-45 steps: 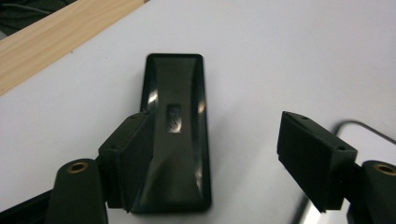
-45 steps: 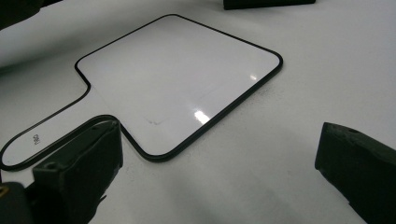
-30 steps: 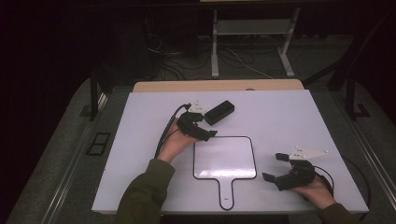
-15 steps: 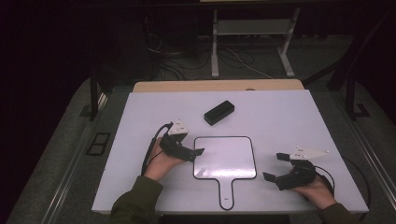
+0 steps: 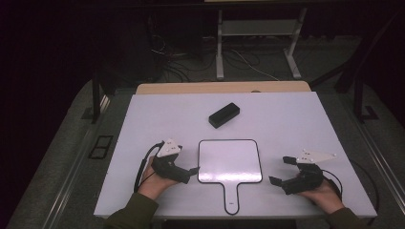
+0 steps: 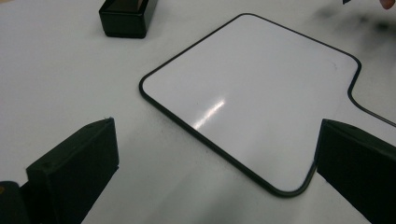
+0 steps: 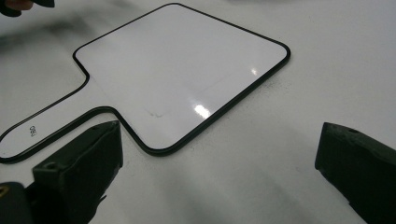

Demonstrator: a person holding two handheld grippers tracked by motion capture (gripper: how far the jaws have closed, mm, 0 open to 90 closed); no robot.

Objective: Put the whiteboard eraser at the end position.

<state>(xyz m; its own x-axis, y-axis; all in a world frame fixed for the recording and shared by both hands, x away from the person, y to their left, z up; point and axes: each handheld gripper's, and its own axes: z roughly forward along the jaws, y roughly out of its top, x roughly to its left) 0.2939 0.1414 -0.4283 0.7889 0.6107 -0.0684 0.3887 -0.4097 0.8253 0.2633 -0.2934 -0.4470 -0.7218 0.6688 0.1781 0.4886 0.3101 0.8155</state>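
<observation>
Two open hand-held grippers (image 5: 191,172) (image 5: 282,171) flanking whiteboard paddle (image 5: 230,161)

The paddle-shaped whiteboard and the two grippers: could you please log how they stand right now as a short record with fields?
whiteboard: flat on the white table, handle toward the person, surface blank
black eraser block: beyond the board, apart from it
left gripper: at the board's left edge, jaws have just been opening, nothing between them
right gripper: right of the board, apart from it, jaws open and empty
</observation>
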